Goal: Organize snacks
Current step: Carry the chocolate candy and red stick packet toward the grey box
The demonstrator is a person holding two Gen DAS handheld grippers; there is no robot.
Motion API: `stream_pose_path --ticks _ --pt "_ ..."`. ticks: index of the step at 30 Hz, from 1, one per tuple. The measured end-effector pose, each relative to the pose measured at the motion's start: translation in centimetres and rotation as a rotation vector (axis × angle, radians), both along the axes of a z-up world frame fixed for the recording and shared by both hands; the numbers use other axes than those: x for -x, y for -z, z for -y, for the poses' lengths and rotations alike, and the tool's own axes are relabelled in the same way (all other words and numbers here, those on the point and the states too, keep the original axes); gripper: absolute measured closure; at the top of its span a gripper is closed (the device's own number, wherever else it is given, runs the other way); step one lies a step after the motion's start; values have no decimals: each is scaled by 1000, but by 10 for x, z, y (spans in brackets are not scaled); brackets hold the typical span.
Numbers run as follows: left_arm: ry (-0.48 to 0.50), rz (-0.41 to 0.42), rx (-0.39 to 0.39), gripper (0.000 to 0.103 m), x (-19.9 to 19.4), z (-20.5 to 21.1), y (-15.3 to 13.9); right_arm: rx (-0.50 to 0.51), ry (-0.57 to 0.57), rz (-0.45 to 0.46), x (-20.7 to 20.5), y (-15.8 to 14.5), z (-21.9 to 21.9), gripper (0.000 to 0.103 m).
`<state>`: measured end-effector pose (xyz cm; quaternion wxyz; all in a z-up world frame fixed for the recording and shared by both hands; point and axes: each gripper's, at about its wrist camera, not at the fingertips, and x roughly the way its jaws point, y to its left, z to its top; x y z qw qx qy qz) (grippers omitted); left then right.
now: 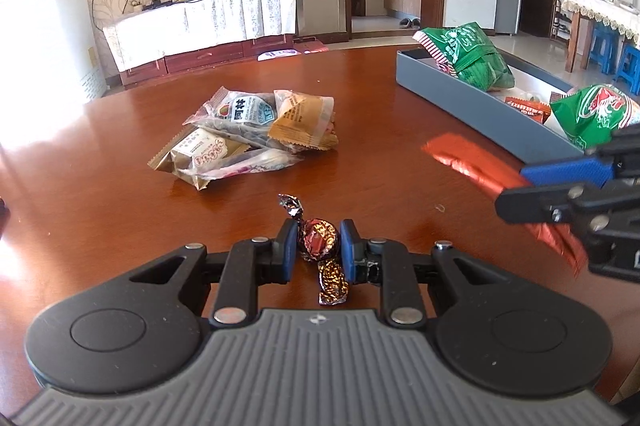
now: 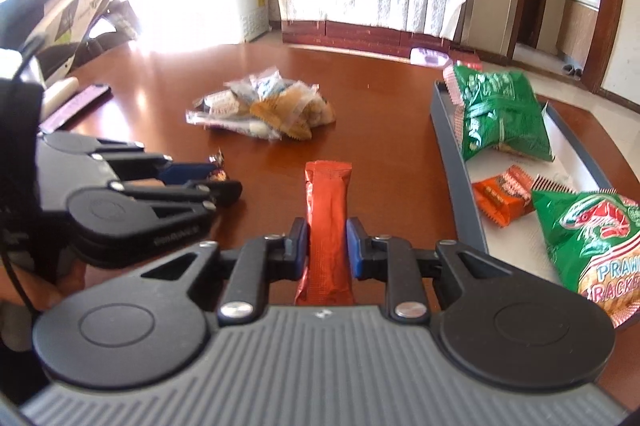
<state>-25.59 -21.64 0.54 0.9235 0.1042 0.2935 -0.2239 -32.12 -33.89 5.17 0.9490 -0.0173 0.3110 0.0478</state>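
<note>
Both my grippers are loaded — a foil-wrapped candy (image 1: 319, 241) in the left gripper (image 1: 319, 244), an orange stick packet (image 2: 328, 226) in the right gripper (image 2: 327, 242).

The candy sits pinched at its round middle, twisted ends free fore and aft, so I judge the grip won't crush it. The packet is clamped across its width, its long end pointing ahead. Both hang over the wooden table (image 1: 100, 153), left of the grey tray (image 1: 460, 101) — my landmark. In the tray lie two green crisp bags (image 2: 500, 113) and a small orange packet (image 2: 502, 199), so I reckon that is where these go. Further left of the tray, a heap of mixed snacks (image 1: 248, 133) waits unsorted.
</note>
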Motion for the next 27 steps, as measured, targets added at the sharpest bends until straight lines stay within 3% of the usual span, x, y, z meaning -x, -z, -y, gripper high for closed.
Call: stream_pose_path --ticks 5,27 --pt "-9 8 -12 76 -1 4 0 -9 1 50 3 -8 2 79" --pt "5 21 -2 76 6 33 -10 -32 8 78 14 -19 12 79"
